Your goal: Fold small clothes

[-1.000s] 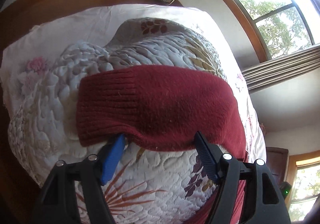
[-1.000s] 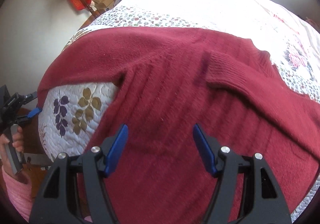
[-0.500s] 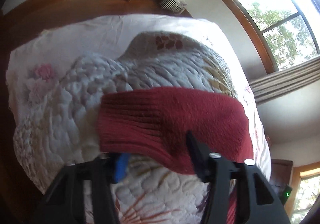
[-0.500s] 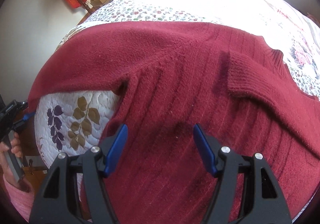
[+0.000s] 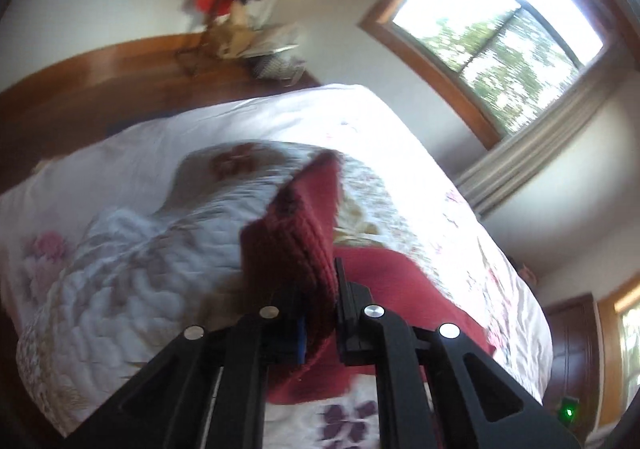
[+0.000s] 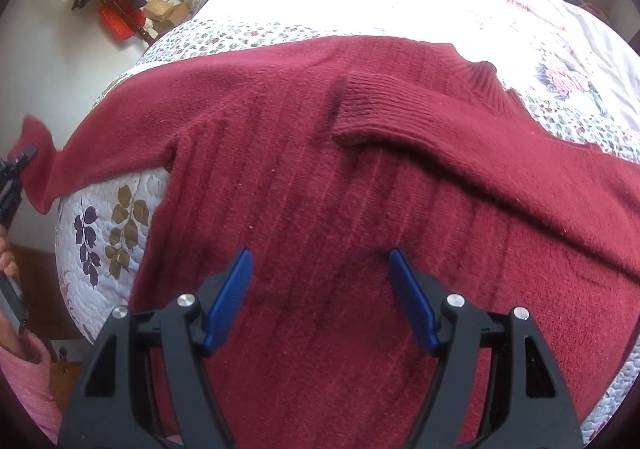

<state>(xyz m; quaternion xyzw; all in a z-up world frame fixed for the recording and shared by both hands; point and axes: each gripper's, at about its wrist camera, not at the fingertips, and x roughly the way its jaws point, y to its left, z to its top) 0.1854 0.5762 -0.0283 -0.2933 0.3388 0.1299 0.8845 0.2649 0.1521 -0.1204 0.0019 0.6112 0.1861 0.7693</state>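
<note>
Left wrist: left gripper (image 5: 318,313) clamps sweater cuff (image 5: 296,245), blurred | right gripper (image 6: 320,281) spread wide.

Daylight from the window (image 5: 496,29) glares; left view blurred, edges warped.

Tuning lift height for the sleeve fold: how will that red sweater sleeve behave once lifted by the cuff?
Likely floppy: the cuff bunches in the left gripper and the sleeve sags. The fuzzy knit probably grips rather than slips.
</note>
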